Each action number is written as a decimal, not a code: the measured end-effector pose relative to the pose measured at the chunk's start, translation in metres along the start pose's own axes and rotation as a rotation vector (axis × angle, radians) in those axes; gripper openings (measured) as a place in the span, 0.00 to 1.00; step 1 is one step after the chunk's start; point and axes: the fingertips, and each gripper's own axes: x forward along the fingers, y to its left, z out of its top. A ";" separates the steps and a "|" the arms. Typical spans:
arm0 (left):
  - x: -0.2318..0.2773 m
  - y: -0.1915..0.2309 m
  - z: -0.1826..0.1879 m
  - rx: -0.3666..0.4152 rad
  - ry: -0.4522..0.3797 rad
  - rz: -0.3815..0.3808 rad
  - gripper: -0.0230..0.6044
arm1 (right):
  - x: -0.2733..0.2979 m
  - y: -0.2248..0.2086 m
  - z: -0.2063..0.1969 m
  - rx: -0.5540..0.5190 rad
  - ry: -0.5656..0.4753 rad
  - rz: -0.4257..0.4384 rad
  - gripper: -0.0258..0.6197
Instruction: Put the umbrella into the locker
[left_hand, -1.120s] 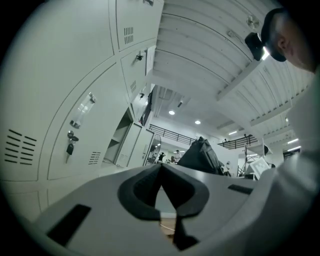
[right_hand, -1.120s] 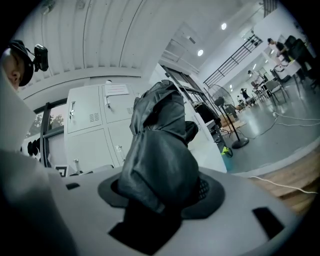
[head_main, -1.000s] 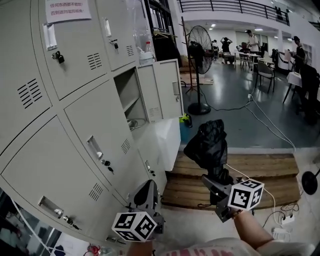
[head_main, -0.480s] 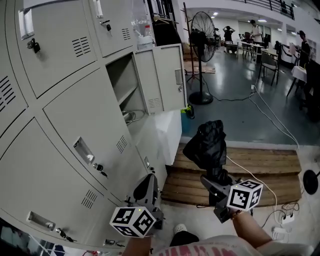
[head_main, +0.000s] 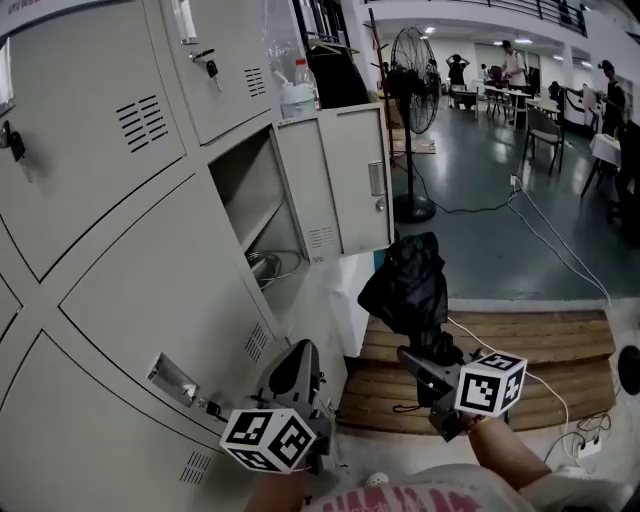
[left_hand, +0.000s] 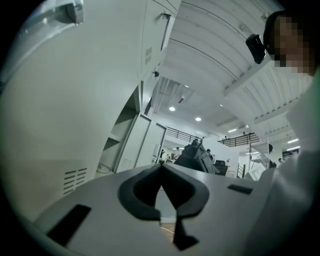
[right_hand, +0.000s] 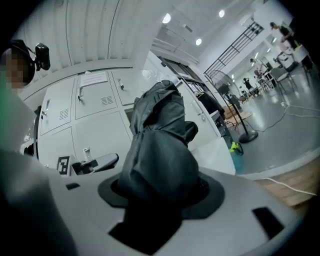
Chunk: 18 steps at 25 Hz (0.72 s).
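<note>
A black folded umbrella (head_main: 405, 285) stands upright in my right gripper (head_main: 432, 352), which is shut on its lower end. The right gripper view shows the umbrella (right_hand: 162, 145) filling the space between the jaws of the right gripper (right_hand: 161, 192). The open locker (head_main: 255, 200) is ahead on the left, with its door (head_main: 345, 180) swung outwards. My left gripper (head_main: 303, 350) is shut and empty, close to the lower locker fronts. In the left gripper view the jaws of the left gripper (left_hand: 161, 167) meet, and beyond them are the umbrella (left_hand: 196, 157) and the open locker (left_hand: 117, 145).
A coiled cable (head_main: 265, 265) lies inside the open locker. A white box (head_main: 335, 290) stands below it, beside a wooden pallet (head_main: 520, 340). A standing fan (head_main: 412, 65) and floor cables (head_main: 540, 240) are ahead. People sit at tables (head_main: 530, 100) far back.
Both grippers have travelled along the locker row, and the open locker now looks nearer and larger. The umbrella stays upright in the right gripper. The left gripper stays shut.
</note>
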 end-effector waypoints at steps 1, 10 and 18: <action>0.009 0.002 0.006 0.022 0.003 -0.011 0.04 | 0.008 0.000 0.007 -0.005 -0.005 0.005 0.42; 0.062 0.033 0.016 0.100 0.021 -0.033 0.04 | 0.065 -0.024 0.017 -0.029 0.059 -0.040 0.40; 0.074 0.047 0.010 0.132 0.070 -0.063 0.04 | 0.112 -0.049 0.011 0.044 0.213 -0.067 0.40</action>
